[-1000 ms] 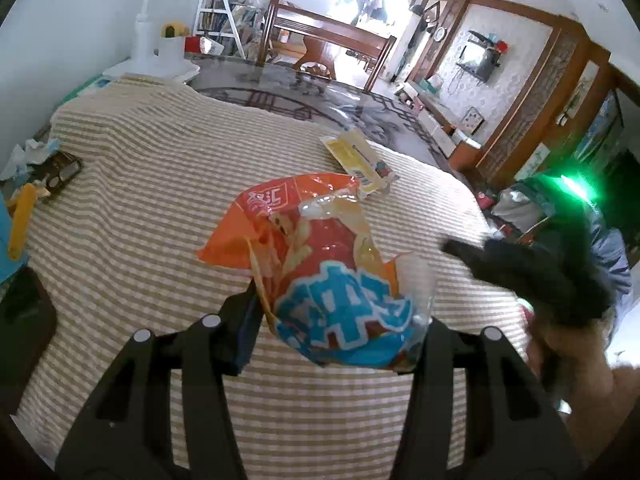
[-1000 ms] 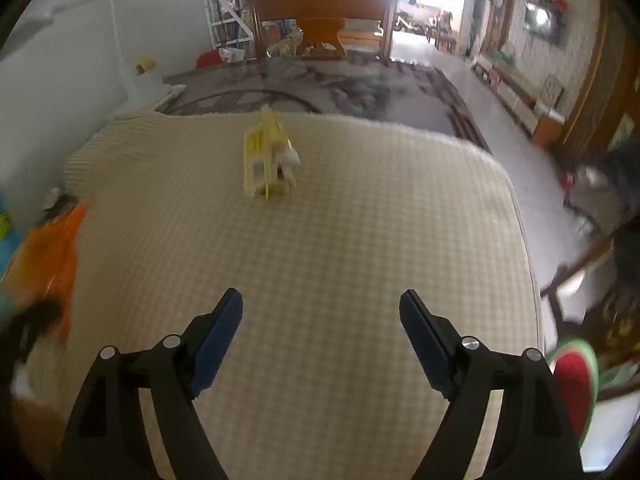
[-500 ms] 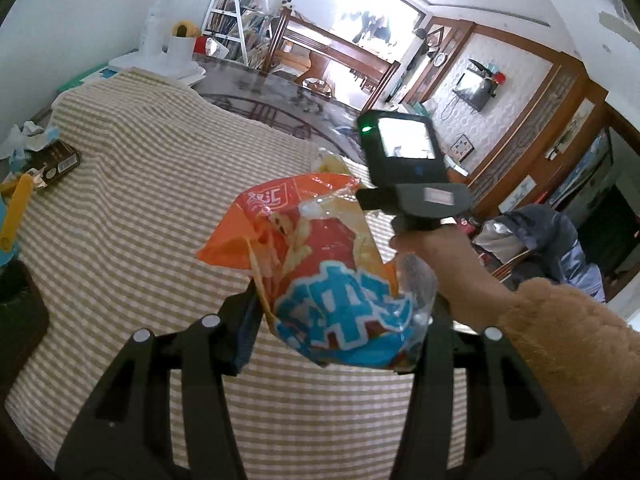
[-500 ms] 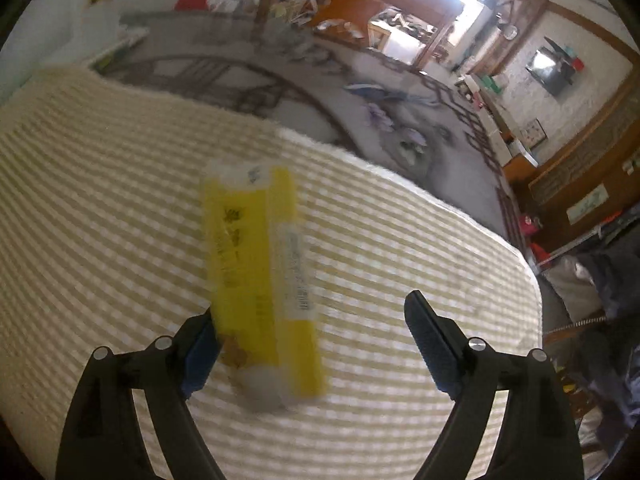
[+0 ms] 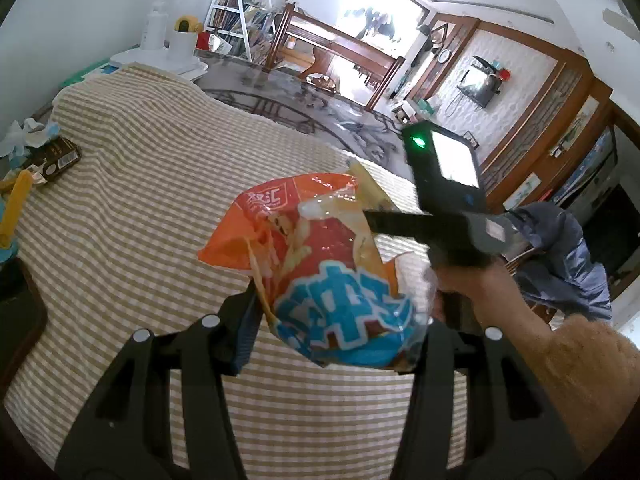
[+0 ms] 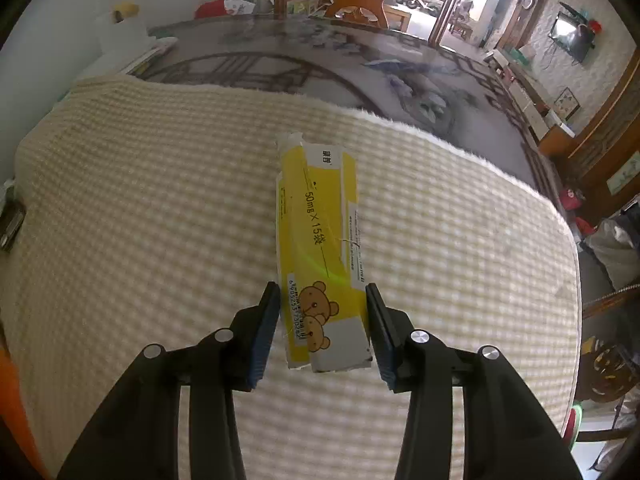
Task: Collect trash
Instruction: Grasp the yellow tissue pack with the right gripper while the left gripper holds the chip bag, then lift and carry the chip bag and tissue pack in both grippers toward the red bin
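Observation:
My left gripper (image 5: 336, 320) is shut on an orange and blue snack bag (image 5: 320, 264) and holds it above the checked tablecloth (image 5: 140, 208). In the right wrist view a flattened yellow medicine box (image 6: 320, 248) with a bear print lies on the cloth. My right gripper (image 6: 322, 308) has closed in around the box's near end; both pads sit right at its edges. In the left wrist view the right gripper's body (image 5: 444, 200) shows beyond the bag, and the yellow box (image 5: 368, 188) peeks out behind the bag.
A dark wrapper (image 5: 56, 158), crumpled tissue (image 5: 24, 136) and a yellow stick (image 5: 16, 204) lie at the table's left edge. A white lamp base and cup (image 5: 168, 48) stand at the far corner. Bare glass tabletop (image 6: 320, 64) lies beyond the cloth. A chair with clothes (image 5: 568, 264) stands right.
My right gripper moved forward over the yellow box and narrowed its jaws around the box's near end. My left gripper kept holding the snack bag, nearly still.

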Demonstrator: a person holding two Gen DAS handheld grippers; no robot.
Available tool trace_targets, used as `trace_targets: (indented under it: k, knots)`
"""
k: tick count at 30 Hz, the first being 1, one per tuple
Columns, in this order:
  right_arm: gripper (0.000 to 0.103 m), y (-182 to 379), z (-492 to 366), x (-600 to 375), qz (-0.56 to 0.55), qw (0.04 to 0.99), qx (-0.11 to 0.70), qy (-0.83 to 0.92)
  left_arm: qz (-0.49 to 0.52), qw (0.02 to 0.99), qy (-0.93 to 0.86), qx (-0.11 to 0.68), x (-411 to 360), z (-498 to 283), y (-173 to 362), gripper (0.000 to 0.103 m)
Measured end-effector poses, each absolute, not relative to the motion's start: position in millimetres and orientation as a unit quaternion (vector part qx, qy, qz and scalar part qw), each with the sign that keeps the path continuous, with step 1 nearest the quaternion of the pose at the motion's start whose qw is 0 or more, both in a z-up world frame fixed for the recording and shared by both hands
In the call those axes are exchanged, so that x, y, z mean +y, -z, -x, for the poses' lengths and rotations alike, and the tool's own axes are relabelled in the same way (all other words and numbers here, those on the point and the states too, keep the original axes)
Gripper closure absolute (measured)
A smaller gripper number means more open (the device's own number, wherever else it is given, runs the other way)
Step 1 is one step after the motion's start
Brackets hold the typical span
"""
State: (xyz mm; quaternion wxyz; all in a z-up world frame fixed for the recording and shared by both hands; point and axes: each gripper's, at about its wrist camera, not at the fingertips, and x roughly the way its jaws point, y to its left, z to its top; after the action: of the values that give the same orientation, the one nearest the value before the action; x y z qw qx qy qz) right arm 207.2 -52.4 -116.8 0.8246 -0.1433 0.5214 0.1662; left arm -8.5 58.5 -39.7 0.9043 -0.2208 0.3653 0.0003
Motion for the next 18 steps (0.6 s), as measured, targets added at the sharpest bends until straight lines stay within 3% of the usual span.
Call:
trace_targets:
  k: [18]
  knots:
    - [0.058, 108, -126, -98, 0.104, 0.807, 0.543, -0.206, 0.203, 0.883, -0.021, 0.424, 49, -4, 66, 0.054]
